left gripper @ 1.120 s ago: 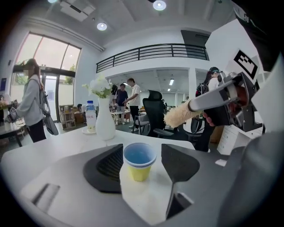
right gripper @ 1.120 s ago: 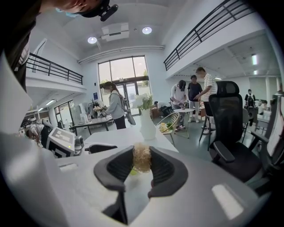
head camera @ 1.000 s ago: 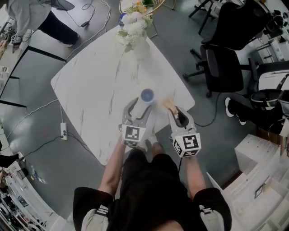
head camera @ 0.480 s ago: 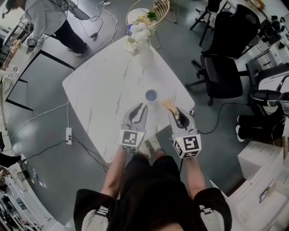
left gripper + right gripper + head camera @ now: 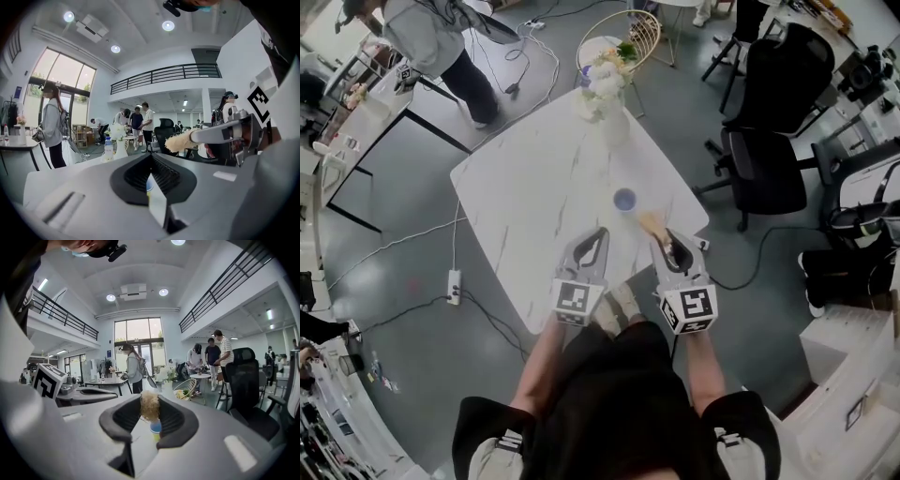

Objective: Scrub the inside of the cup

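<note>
A small blue cup (image 5: 624, 200) stands upright on the white marble table (image 5: 525, 187) near its right edge. My left gripper (image 5: 597, 236) hovers short of it, nearer to me; its jaws have just closed and are shut with nothing between them. My right gripper (image 5: 668, 246) is shut on the handle of a brush whose tan bristle head (image 5: 652, 223) points toward the cup from just below and right of it. In the left gripper view the cup (image 5: 149, 186) peeks past the shut left gripper (image 5: 151, 157). In the right gripper view the bristle head (image 5: 150, 405) hangs above the cup (image 5: 155, 427).
A vase of white flowers (image 5: 605, 89) stands at the table's far corner. Black office chairs (image 5: 764, 169) sit to the right. A person (image 5: 431, 42) stands at the upper left, and a power strip (image 5: 455, 281) with cables lies on the floor left of the table.
The left gripper's jaws, open around the cup a second ago, have drawn back from it and shut empty. Both grippers have lifted and pulled toward me; the cup stays on the table.
</note>
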